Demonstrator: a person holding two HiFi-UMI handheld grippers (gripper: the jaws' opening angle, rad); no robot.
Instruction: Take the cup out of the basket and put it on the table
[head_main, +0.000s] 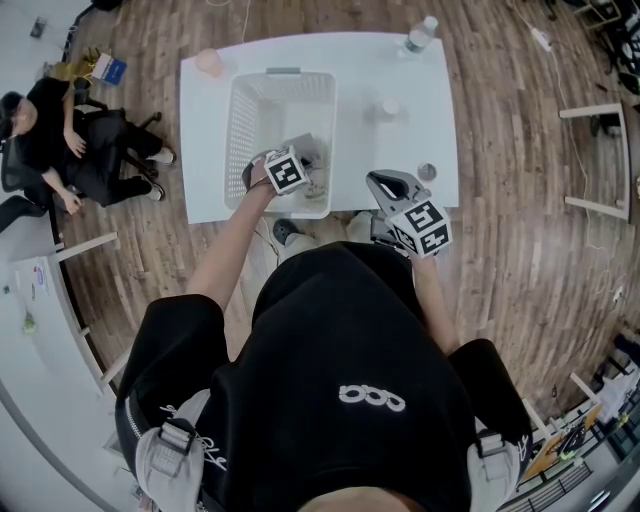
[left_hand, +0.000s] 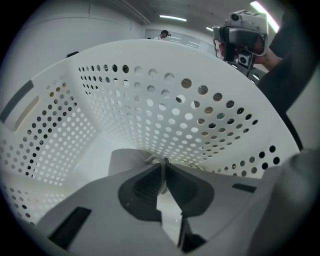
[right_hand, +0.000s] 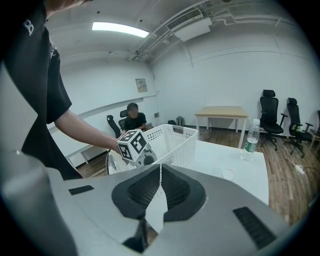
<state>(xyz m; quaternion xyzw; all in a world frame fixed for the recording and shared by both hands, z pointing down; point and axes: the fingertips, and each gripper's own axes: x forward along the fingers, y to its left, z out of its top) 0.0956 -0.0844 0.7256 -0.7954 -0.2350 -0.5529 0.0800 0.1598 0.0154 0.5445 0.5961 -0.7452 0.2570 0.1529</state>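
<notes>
The cup (left_hand: 127, 161) looked pale grey-white and thin-walled, and it sat low in the near right corner of the white perforated basket (head_main: 240, 130). The left gripper (left_hand: 163, 167) reached down into the basket, its jaws pinched on the cup's rim. The basket's holed walls rose around the cup on every side. The right gripper (right_hand: 160, 167) hovered over the near right edge of the white table (head_main: 420, 90), jaws together and empty. A bottle (head_main: 421, 33) stood at the far right corner, a small round item (head_main: 427, 172) lay near the right gripper, and a seated person (head_main: 60, 140) was far off to the left.
</notes>
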